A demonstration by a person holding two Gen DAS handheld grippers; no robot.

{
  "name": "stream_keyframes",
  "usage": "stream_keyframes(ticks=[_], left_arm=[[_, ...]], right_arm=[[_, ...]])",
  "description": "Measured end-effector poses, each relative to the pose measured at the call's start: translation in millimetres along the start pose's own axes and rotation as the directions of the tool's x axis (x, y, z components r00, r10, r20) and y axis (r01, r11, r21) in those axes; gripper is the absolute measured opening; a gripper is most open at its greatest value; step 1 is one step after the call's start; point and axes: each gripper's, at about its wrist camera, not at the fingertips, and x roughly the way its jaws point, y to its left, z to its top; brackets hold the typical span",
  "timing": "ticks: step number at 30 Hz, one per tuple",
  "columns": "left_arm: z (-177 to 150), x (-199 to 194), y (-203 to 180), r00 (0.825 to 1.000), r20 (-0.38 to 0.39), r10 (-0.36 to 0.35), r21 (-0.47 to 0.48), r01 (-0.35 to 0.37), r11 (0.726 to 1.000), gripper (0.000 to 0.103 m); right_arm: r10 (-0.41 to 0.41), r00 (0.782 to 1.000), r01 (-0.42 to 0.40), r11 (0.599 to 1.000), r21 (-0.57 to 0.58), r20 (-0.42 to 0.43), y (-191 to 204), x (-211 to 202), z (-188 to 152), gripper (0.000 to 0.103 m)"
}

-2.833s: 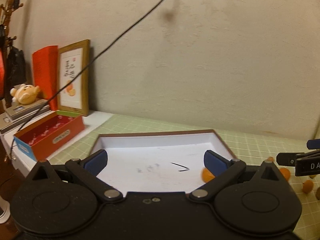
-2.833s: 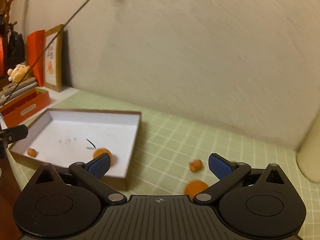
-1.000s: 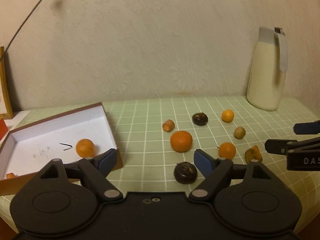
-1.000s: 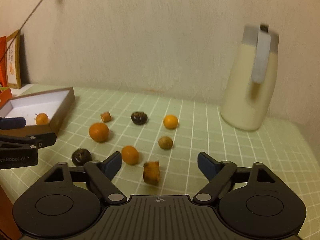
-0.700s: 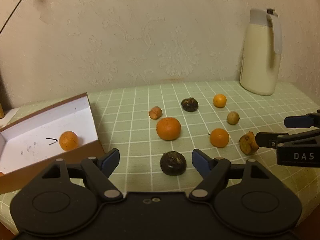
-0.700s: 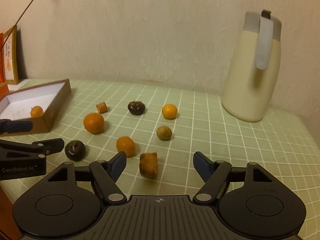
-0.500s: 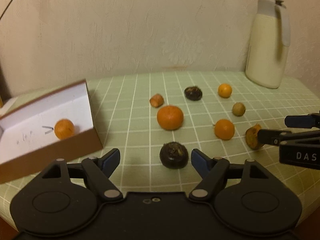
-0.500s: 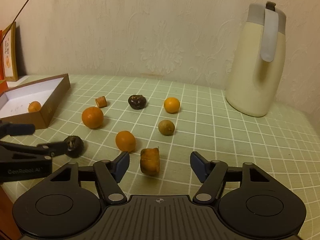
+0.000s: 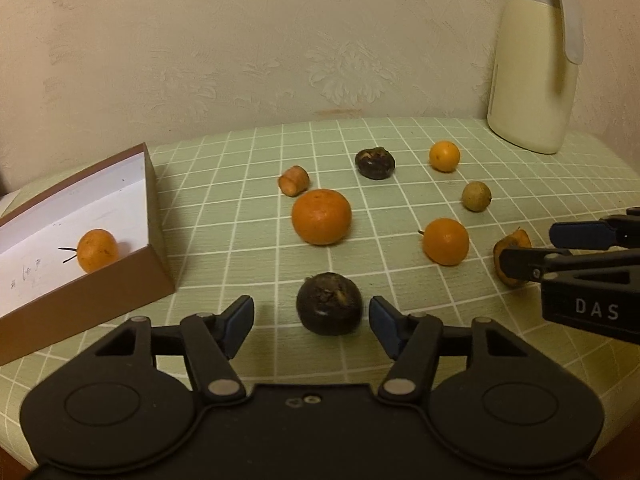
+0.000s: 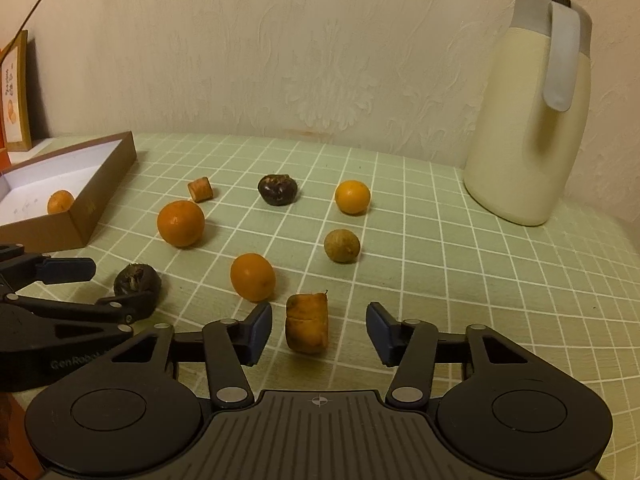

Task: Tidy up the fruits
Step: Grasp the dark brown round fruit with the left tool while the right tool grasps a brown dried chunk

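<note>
A dark round fruit [image 9: 329, 304] lies on the green checked cloth between the fingers of my left gripper [image 9: 312, 320]. Its jaws are closing, with small gaps left on both sides. A brown-orange fruit chunk [image 10: 307, 322] sits between the fingers of my right gripper [image 10: 319, 330], whose jaws are also closing and stand clear of it. Further out lie a large orange [image 9: 321, 216], two smaller oranges [image 9: 446, 241], a second dark fruit [image 9: 375, 163], a dull green-brown fruit [image 9: 476, 196] and a small brown piece [image 9: 294, 179]. One orange [image 9: 97, 250] rests in the brown box [image 9: 100, 304].
A cream jug [image 10: 524, 128] with a grey handle stands at the back right by the wall. The box [image 10: 100, 200] sits at the left of the cloth, with a framed picture [image 10: 16, 92] behind it. The two grippers work side by side, close together.
Both grippers swung right from the box to the loose fruits, then sank toward the cloth. Both pairs of jaws narrowed around the dark fruit and the chunk.
</note>
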Motion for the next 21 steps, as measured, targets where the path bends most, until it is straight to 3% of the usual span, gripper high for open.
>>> stream_keyframes(ticks=[2, 8, 12, 17, 18, 21], left_arm=[[0, 3, -1, 1.000, -0.008, 0.004, -0.004, -0.004, 1.000, 0.055], [2, 9, -1, 1.000, -0.014, 0.002, -0.018, -0.002, 1.000, 0.053], [4, 11, -1, 1.000, -0.009, -0.007, -0.027, 0.007, 1.000, 0.044], [4, 11, -2, 1.000, -0.004, -0.020, -0.020, 0.020, 1.000, 0.037], [4, 11, -3, 1.000, -0.004, -0.028, -0.016, 0.028, 0.999, 0.030], [4, 10, -6, 1.000, -0.002, -0.027, 0.006, 0.027, 1.000, 0.028]], right_arm=[[0.001, 1.000, -0.001, 1.000, -0.001, -0.010, 1, 3, 0, 0.041], [-0.001, 1.000, 0.001, 1.000, 0.005, -0.026, 2, 10, 1, 0.038], [-0.008, 0.999, 0.009, 1.000, 0.005, -0.040, 2, 14, 1, 0.027], [-0.003, 0.999, 0.003, 1.000, 0.007, -0.049, 2, 17, 1, 0.023], [-0.001, 0.999, 0.002, 1.000, 0.007, -0.051, 2, 17, 1, 0.023], [-0.005, 0.999, 0.005, 1.000, 0.008, -0.050, 3, 18, 1, 0.023]])
